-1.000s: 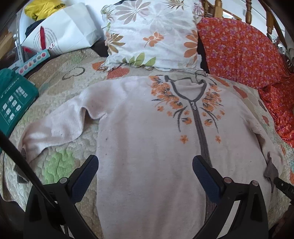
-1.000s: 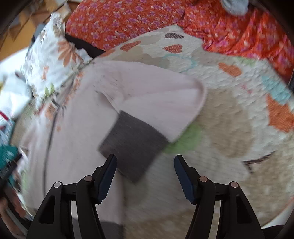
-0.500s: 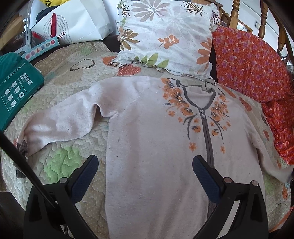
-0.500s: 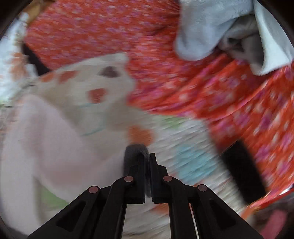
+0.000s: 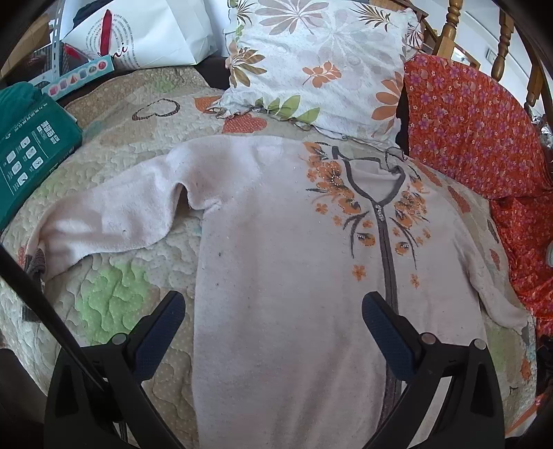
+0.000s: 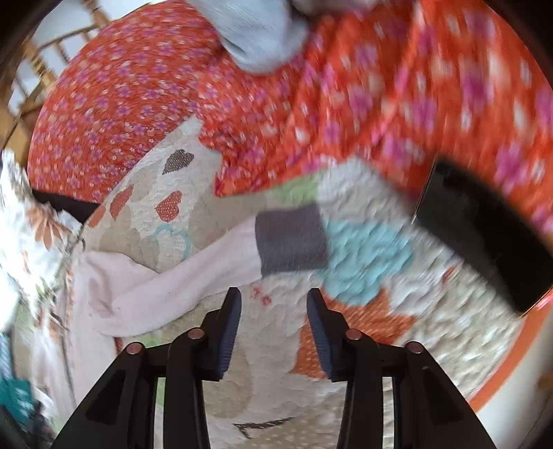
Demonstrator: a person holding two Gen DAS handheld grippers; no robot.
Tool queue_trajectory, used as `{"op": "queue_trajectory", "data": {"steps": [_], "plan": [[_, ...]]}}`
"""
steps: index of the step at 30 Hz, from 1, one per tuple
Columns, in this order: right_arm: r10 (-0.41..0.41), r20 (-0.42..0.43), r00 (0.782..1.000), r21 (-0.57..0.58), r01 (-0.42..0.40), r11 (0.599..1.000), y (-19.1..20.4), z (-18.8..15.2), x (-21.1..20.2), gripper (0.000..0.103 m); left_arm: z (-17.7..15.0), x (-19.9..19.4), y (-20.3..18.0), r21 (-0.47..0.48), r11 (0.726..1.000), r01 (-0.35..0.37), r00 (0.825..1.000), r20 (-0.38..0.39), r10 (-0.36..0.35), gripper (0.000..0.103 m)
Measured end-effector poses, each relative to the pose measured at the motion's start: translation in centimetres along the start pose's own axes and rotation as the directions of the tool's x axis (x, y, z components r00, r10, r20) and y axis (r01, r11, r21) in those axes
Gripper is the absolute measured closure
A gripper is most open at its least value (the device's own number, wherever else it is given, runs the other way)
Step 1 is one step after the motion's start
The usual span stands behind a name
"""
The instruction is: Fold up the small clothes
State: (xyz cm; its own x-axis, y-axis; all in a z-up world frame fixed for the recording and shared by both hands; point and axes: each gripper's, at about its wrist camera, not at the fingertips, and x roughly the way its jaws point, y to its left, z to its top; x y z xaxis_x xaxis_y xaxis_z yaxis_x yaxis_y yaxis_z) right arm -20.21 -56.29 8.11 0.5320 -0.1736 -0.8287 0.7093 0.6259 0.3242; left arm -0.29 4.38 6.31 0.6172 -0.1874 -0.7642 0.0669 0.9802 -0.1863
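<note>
A: Where's the pink zip cardigan (image 5: 293, 262)?
B: Flat on the quilt (image 5: 114, 293), collar at 12 o'clock. Both the left gripper (image 5: 273, 331) and the right gripper (image 6: 273, 328) are spread, empty.
A: Handling?
B: Soft, light, floppy; I'd pinch the grey cuff (image 6: 290, 241).

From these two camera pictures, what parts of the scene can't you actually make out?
- Left wrist view: the pink sweater's hem runs off the bottom edge, partly behind the open left gripper.
- Left wrist view: the print on the green box is too small to read.
- Right wrist view: motion blur smears the black object at the right; I cannot identify it.
- Right wrist view: the pale grey cloth is cut off by the top edge.
</note>
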Motion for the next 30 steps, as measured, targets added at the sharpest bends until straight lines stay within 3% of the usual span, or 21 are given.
{"op": "queue_trajectory", "data": {"steps": [7, 11, 13, 15, 18, 22, 27, 30], "plan": [[0.051, -0.025, 0.998, 0.221, -0.044, 0.974, -2.5, 0.3, 6.2, 0.058, -0.7, 0.8, 0.3, 0.022, 0.999, -0.03, 0.999, -0.014, 0.031, 0.001], [0.092, 0.041, 0.995, 0.289, -0.1, 0.952, -2.7, 1.9, 7.2, 0.058, -0.9, 1.8, 0.7, 0.006, 0.999, -0.043, 0.998, -0.044, 0.043, 0.001], [0.134, 0.068, 0.989, 0.315, -0.148, 0.937, -3.0, 2.8, 7.2, 0.098, -0.8, 2.0, 0.8, -0.007, 0.999, -0.039, 0.998, -0.051, 0.038, 0.001], [0.141, 0.081, 0.987, 0.327, -0.16, 0.931, -3.3, 3.5, 6.7, 0.098, -0.8, 2.1, 0.7, -0.003, 0.999, -0.038, 0.998, -0.05, 0.038, 0.001], [0.082, 0.159, 0.984, 0.271, -0.124, 0.954, -3.2, 4.9, 3.3, 0.098, -0.3, 2.0, 0.6, 0.006, 1.0, -0.026, 0.998, -0.052, 0.026, 0.001], [-0.059, 0.239, 0.969, 0.195, 0.012, 0.981, -2.6, 6.9, -1.5, 0.098, 1.0, 1.0, 1.4, -0.041, 0.999, 0.004, 0.999, -0.042, -0.006, 0.001], [-0.003, 0.246, 0.969, 0.028, -0.004, 1.0, 3.5, 7.5, -3.8, 0.098, 3.9, -0.7, 3.8, -0.111, 0.994, 0.015, 1.0, -0.01, -0.016, 0.001], [0.092, 0.211, 0.973, -0.109, -0.07, 0.992, 11.0, 6.8, -3.3, 0.098, 6.5, -3.1, 5.6, -0.123, 0.992, 0.003, 0.998, 0.061, 0.005, 0.001]]}}
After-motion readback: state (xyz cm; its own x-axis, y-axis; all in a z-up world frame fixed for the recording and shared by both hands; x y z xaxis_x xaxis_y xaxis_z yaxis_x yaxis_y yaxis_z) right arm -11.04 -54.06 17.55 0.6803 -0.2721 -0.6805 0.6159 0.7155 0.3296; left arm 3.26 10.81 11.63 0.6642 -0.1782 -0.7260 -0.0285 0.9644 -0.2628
